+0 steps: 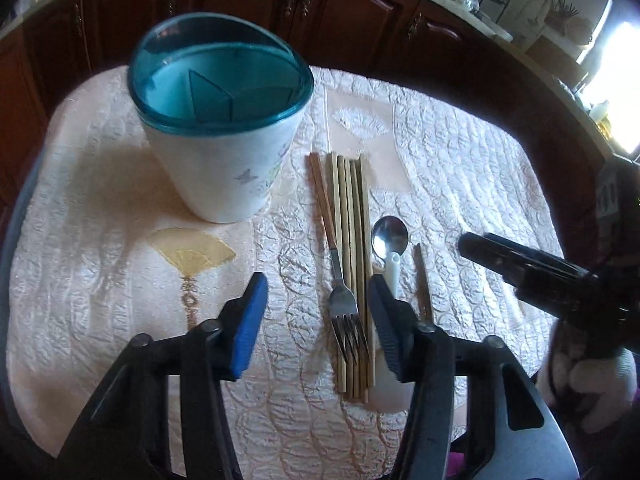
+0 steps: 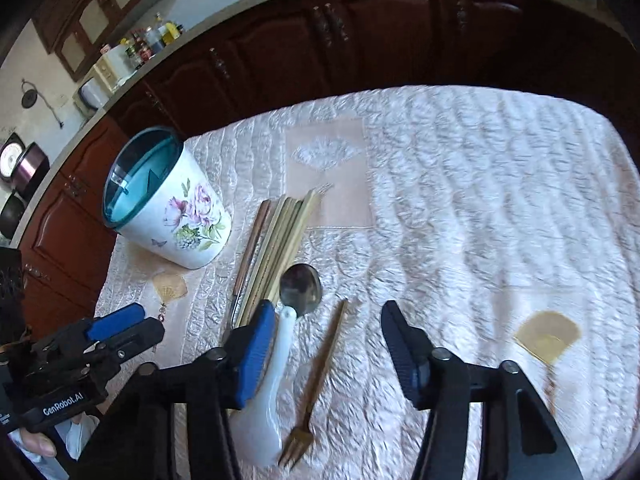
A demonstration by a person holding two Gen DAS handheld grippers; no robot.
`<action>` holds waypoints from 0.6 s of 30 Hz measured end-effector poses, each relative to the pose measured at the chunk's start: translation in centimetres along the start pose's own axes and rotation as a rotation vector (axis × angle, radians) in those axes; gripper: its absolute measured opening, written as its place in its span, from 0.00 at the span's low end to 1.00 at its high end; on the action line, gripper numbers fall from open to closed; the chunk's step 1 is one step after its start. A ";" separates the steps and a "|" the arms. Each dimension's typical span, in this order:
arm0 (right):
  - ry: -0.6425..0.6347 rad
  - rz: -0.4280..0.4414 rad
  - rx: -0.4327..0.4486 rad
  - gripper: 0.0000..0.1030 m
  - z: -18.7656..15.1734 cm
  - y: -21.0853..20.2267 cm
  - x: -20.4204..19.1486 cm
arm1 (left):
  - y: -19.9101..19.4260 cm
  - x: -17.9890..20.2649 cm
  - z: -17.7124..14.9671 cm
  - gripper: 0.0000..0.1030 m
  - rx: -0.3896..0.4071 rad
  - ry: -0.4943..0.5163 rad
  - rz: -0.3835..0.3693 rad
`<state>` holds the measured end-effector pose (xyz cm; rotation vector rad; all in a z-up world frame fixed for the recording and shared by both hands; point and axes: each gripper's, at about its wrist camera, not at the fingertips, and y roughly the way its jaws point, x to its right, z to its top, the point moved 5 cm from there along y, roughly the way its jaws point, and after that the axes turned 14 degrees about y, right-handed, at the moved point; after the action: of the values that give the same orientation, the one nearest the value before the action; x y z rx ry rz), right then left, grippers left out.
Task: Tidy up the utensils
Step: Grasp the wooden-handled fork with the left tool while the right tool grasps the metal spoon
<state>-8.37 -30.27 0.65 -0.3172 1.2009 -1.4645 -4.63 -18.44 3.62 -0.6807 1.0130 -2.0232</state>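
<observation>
2 forks [image 1: 344, 304], 1 spoon [image 1: 389, 236], 1 holder [image 1: 218, 120], chopstick bundle [image 1: 352, 240]; both claws [image 1: 318, 320] [image 2: 328, 352] half-open, empty.

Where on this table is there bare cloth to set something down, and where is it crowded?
Free: the wide stretch of cloth right of the small fork, out to the table's right edge, and the patch left of the holder toward the near-left corner. Crowded: the middle strip, where the chopsticks, big fork, spoon and small fork lie side by side just right of the holder.
</observation>
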 end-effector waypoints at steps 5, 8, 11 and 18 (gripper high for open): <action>-0.013 0.036 -0.049 0.44 0.4 3.3 -0.6 | 1.3 -0.1 0.1 0.47 -0.013 -0.007 -0.015; -0.021 0.055 -0.069 0.44 0.9 5.0 -0.6 | 2.2 -0.4 0.3 0.47 -0.022 -0.032 -0.024; -0.031 0.079 -0.083 0.42 1.2 6.3 -0.7 | 3.4 -0.6 0.7 0.47 -0.023 -0.053 -0.024; -0.031 0.122 -0.104 0.23 1.4 9.0 -1.3 | 6.0 0.5 1.2 0.36 -0.038 -0.026 -0.006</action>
<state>-1.69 -28.18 -5.32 -0.3302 1.2524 -1.2909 -1.70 -21.79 -0.64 -0.7287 1.0379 -1.9996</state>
